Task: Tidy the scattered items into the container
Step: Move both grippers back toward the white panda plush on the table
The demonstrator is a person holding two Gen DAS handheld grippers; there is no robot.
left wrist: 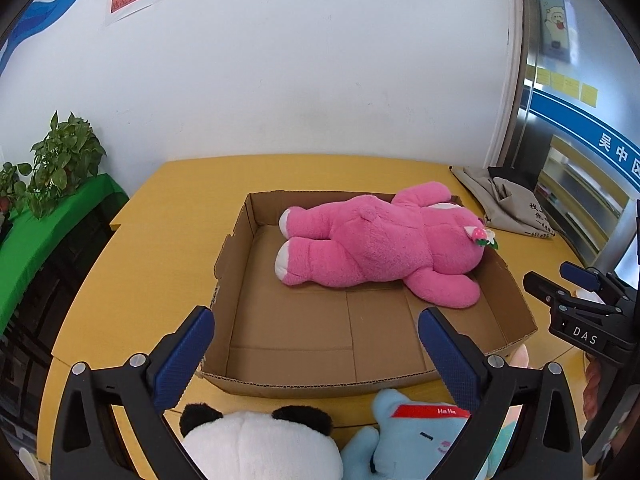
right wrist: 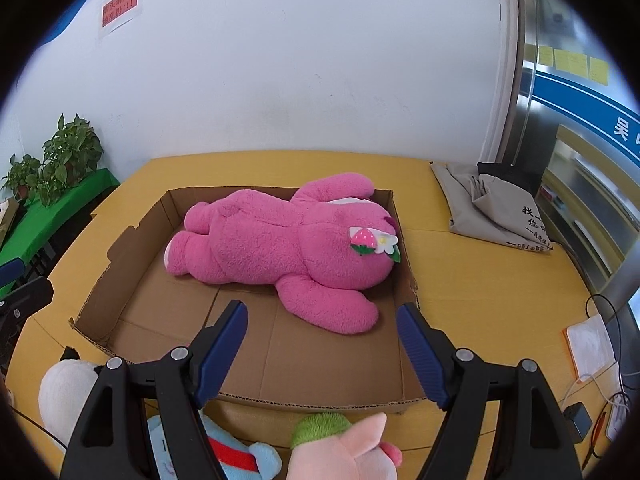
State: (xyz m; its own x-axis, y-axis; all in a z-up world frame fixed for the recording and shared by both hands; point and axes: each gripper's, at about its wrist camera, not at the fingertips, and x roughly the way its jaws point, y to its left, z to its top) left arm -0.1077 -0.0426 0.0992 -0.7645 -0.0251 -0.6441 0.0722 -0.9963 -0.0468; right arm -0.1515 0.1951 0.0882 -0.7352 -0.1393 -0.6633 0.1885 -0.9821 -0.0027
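Note:
A shallow cardboard box [left wrist: 236,280] [right wrist: 120,280] sits on the yellow table. A big pink plush bear [left wrist: 372,244] [right wrist: 280,248] lies face down inside it, at the far right. On the table in front of the box lie a panda plush [left wrist: 260,444] [right wrist: 64,392], a light blue plush [left wrist: 416,436] [right wrist: 240,456] and a pale pink plush with a green top [right wrist: 344,448]. My left gripper [left wrist: 316,328] is open and empty above the panda and blue plush. My right gripper [right wrist: 322,320] is open and empty above the box's near wall; it also shows in the left wrist view [left wrist: 552,276].
A grey cloth bag [left wrist: 504,204] [right wrist: 492,208] lies at the table's far right. A notebook [right wrist: 588,344], cables and a charger lie at the right edge. Potted plants [left wrist: 60,160] stand on a green-covered shelf at left. A white wall is behind.

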